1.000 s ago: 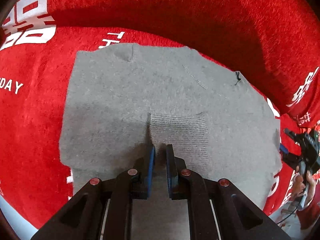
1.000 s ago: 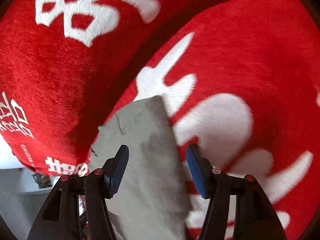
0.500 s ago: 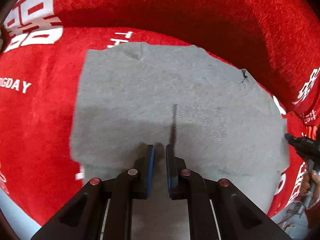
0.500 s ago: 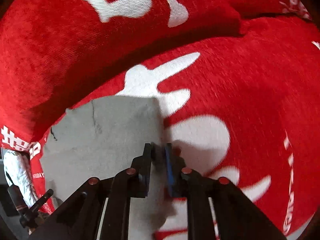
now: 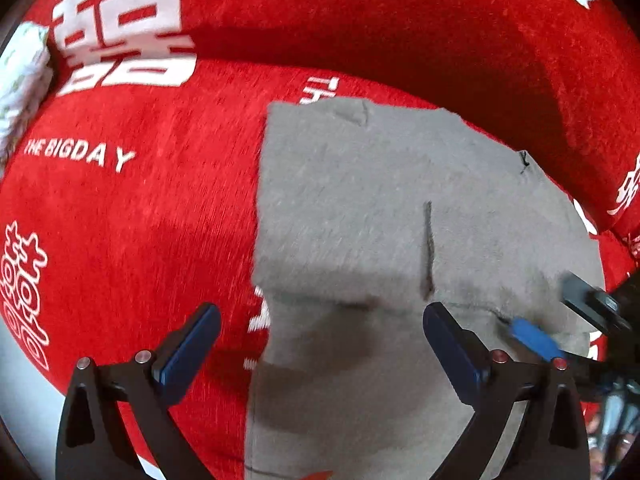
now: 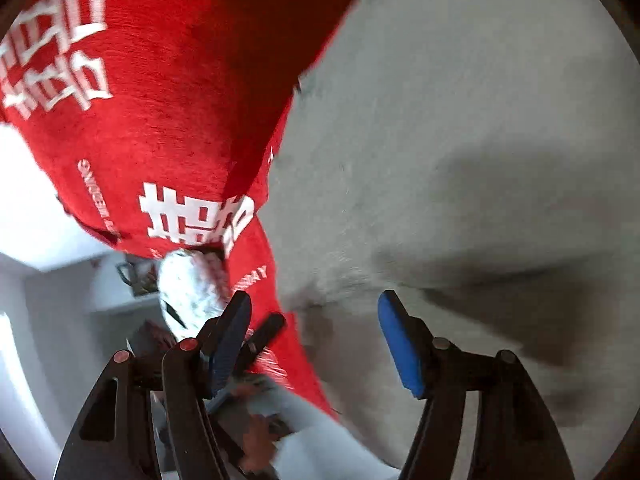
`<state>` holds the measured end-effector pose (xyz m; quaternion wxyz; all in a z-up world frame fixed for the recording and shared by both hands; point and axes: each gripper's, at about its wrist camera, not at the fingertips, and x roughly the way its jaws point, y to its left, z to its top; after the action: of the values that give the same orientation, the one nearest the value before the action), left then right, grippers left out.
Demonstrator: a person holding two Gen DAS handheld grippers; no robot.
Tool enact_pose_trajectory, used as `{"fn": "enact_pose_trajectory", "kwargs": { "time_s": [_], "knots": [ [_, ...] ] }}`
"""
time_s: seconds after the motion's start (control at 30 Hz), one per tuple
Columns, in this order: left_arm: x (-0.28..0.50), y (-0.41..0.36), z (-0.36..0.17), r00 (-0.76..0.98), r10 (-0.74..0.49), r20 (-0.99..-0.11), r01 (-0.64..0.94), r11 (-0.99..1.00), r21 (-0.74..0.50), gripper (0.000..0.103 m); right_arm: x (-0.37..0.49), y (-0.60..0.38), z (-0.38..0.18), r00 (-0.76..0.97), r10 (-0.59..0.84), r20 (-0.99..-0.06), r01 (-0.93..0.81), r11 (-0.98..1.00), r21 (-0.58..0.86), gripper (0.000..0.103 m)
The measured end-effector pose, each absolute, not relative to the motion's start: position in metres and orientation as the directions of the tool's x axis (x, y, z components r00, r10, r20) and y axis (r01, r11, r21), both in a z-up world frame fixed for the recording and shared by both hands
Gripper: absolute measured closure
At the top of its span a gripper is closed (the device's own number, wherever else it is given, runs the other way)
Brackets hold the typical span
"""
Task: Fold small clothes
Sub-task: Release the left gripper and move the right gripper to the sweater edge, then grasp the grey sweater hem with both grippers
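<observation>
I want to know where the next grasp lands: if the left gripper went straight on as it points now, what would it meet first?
Most likely the grey garment, lying flat on the red cover; nothing shows between the open left gripper and the cloth.

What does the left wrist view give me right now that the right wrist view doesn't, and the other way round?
Only the left wrist view: the grey garment's squared outline with a dark slit near its middle, THE BIGDAY lettering, and the right gripper's blue pad reaching in over the garment's edge.

Only the right wrist view: the red cover's edge with a pale room beyond, a white patterned bundle, and a blurred sleeve below.

Both: grey garment flat on the red cover, and each view's own jaws, left gripper and right gripper, just opened with nothing gripped.
</observation>
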<state>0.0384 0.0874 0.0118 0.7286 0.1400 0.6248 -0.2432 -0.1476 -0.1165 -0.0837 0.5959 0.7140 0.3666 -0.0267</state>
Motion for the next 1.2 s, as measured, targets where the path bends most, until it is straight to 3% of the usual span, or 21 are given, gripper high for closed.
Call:
{"fn": "enact_pose_trajectory", "kwargs": {
  "time_s": [0.13,0.2,0.27,0.47,0.53,0.6,0.7,0.87,0.9,0.93,1.0,1.2],
  "knots": [
    [0.038,0.102,0.01,0.099,-0.179,-0.979,0.517,0.85,-0.103,0.002,-0.147,-0.105,-0.102,0.718,0.489,-0.495,0.597,-0.068,0.799,0.043],
    [0.039,0.108,0.007,0.089,-0.179,-0.98,0.51,0.853,-0.11,0.002,-0.146,-0.102,-0.104,0.718,0.472,-0.512,0.615,-0.088,0.783,0.092],
    [0.039,0.113,0.004,0.066,-0.181,-0.981,0.509,0.852,-0.123,0.002,-0.143,-0.1,-0.104,0.726,0.46,-0.511,0.608,-0.082,0.79,0.093],
    [0.031,0.108,0.003,0.064,-0.18,-0.982,0.519,0.846,-0.121,0.002,-0.14,-0.093,-0.082,0.533,0.554,-0.639,0.645,0.223,0.731,0.09],
    [0.029,0.1,0.006,0.072,-0.192,-0.979,0.527,0.84,-0.125,0.002,-0.156,-0.108,-0.062,0.546,0.511,-0.664,0.625,0.278,0.729,0.088],
    [0.026,0.086,0.009,0.083,-0.207,-0.975,0.543,0.83,-0.131,0.002,-0.178,-0.133,-0.037,0.558,0.411,-0.721,0.632,0.352,0.69,0.082],
    [0.022,0.06,0.011,0.095,-0.223,-0.97,0.567,0.813,-0.131,0.002,-0.217,-0.181,-0.015,0.537,0.227,-0.812,0.705,0.409,0.58,0.082],
    [0.013,0.015,-0.002,0.134,-0.202,-0.97,0.626,0.776,-0.076,0.002,-0.279,-0.253,-0.039,0.378,0.098,-0.921,0.852,0.353,0.387,0.082],
    [0.012,0.008,-0.01,0.147,-0.167,-0.975,0.637,0.77,-0.036,0.002,-0.289,-0.26,-0.048,0.373,0.103,-0.922,0.863,0.326,0.386,0.097],
    [0.011,0.003,-0.018,0.152,-0.13,-0.98,0.643,0.766,-0.003,0.002,-0.299,-0.265,-0.053,0.401,0.113,-0.909,0.862,0.291,0.416,0.103],
    [0.011,0.003,-0.027,0.142,-0.096,-0.985,0.638,0.77,0.017,0.002,-0.315,-0.271,-0.054,0.454,0.126,-0.882,0.856,0.211,0.471,0.103],
    [0.013,0.016,-0.023,0.154,-0.065,-0.986,0.62,0.783,0.046,0.002,-0.311,-0.264,-0.039,0.422,0.124,-0.898,0.855,0.275,0.44,0.1]
  ]
}}
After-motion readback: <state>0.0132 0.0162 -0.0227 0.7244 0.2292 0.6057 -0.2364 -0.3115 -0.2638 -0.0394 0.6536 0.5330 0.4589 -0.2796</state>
